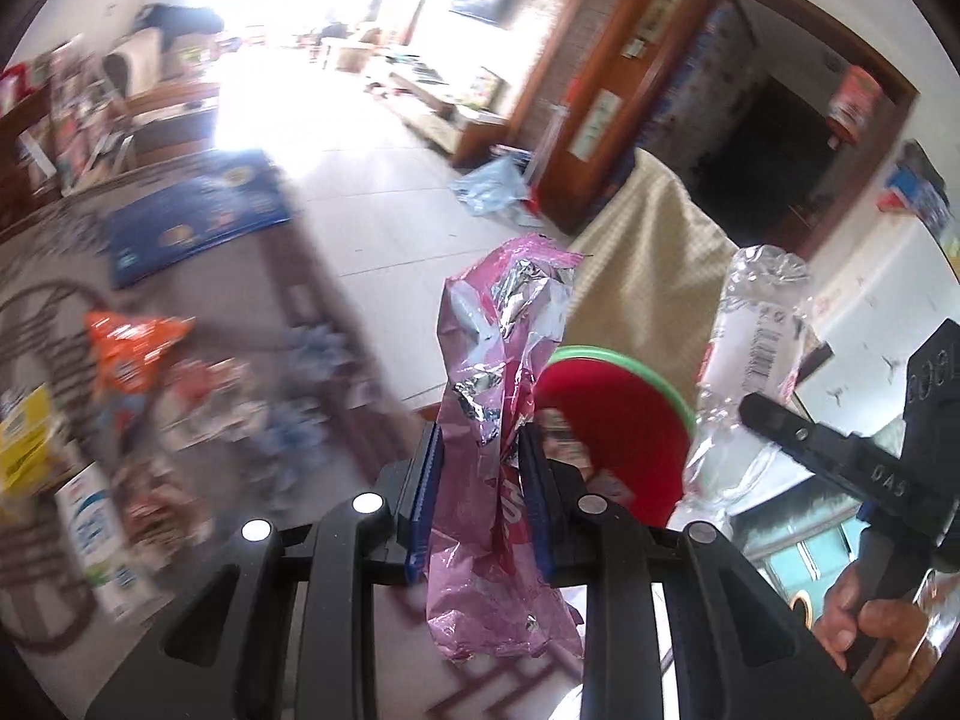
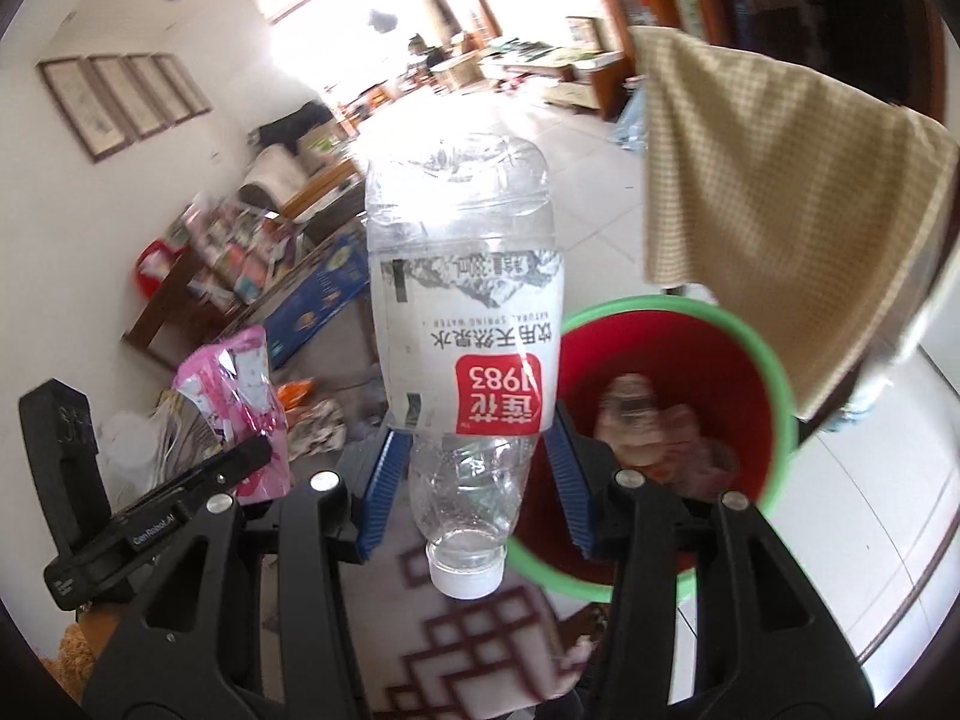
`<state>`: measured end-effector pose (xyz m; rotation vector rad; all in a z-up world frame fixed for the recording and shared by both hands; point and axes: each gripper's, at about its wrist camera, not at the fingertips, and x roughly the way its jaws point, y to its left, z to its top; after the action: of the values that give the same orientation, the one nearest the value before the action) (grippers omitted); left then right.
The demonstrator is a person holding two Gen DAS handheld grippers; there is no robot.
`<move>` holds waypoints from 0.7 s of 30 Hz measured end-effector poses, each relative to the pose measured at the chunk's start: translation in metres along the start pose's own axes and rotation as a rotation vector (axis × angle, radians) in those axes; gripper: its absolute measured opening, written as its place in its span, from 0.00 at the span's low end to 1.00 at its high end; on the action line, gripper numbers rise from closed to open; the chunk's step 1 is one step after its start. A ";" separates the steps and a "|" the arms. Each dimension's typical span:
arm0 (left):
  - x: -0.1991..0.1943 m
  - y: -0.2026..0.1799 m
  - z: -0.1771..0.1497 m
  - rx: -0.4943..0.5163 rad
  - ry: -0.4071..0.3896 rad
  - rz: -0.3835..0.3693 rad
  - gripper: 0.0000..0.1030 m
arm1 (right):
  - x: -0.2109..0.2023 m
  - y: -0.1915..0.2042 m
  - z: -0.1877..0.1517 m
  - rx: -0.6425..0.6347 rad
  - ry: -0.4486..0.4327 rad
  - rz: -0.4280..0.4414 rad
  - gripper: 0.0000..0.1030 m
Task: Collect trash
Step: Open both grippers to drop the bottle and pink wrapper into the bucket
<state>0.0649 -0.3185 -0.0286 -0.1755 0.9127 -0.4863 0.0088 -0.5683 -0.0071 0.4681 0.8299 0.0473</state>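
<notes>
My left gripper (image 1: 480,474) is shut on a crumpled pink foil wrapper (image 1: 498,396), held in the air. My right gripper (image 2: 474,456) is shut on an empty clear plastic water bottle (image 2: 468,312) with a red-and-white label, cap pointing down toward me. The bottle also shows in the left wrist view (image 1: 750,360), and the wrapper in the right wrist view (image 2: 240,390). A red trash bin with a green rim (image 2: 774,384) stands just ahead to the right, with some trash inside; it also shows in the left wrist view (image 1: 630,420) behind the wrapper.
Several wrappers and cartons (image 1: 132,360) lie scattered on a patterned table to the left, with a blue box (image 1: 198,216) beyond. A checked beige cloth (image 2: 780,192) hangs over a chair behind the bin. Tiled floor stretches further back.
</notes>
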 end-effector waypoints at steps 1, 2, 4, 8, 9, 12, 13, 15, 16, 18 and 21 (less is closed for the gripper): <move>0.008 -0.013 0.002 0.026 0.002 -0.010 0.23 | -0.002 -0.008 -0.001 0.011 -0.003 -0.012 0.44; 0.014 -0.022 0.004 0.044 0.005 -0.016 0.23 | -0.004 -0.016 -0.003 0.024 -0.007 -0.027 0.44; 0.027 -0.041 0.008 0.080 0.016 -0.035 0.23 | -0.006 -0.029 -0.006 0.044 -0.010 -0.055 0.44; 0.046 -0.072 0.013 0.138 0.027 -0.059 0.23 | -0.008 -0.055 -0.009 0.093 -0.004 -0.093 0.44; 0.050 -0.077 0.015 0.148 0.030 -0.063 0.23 | -0.008 -0.059 -0.010 0.100 -0.003 -0.098 0.44; 0.058 -0.089 0.018 0.174 0.035 -0.066 0.26 | -0.010 -0.068 -0.009 0.124 -0.006 -0.103 0.44; 0.061 -0.092 0.019 0.180 0.036 -0.070 0.25 | -0.008 -0.068 -0.005 0.125 -0.007 -0.104 0.45; 0.065 -0.096 0.020 0.190 0.038 -0.067 0.30 | -0.010 -0.071 -0.005 0.127 -0.010 -0.102 0.45; 0.068 -0.098 0.022 0.193 0.036 -0.064 0.34 | -0.009 -0.071 -0.004 0.128 -0.011 -0.101 0.45; 0.068 -0.099 0.022 0.192 0.025 -0.057 0.59 | -0.011 -0.075 -0.004 0.132 -0.010 -0.095 0.48; 0.066 -0.096 0.023 0.186 0.005 -0.041 0.63 | -0.012 -0.076 -0.004 0.151 -0.022 -0.082 0.62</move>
<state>0.0855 -0.4358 -0.0284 -0.0236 0.8644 -0.6069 -0.0130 -0.6376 -0.0332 0.5748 0.8338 -0.0964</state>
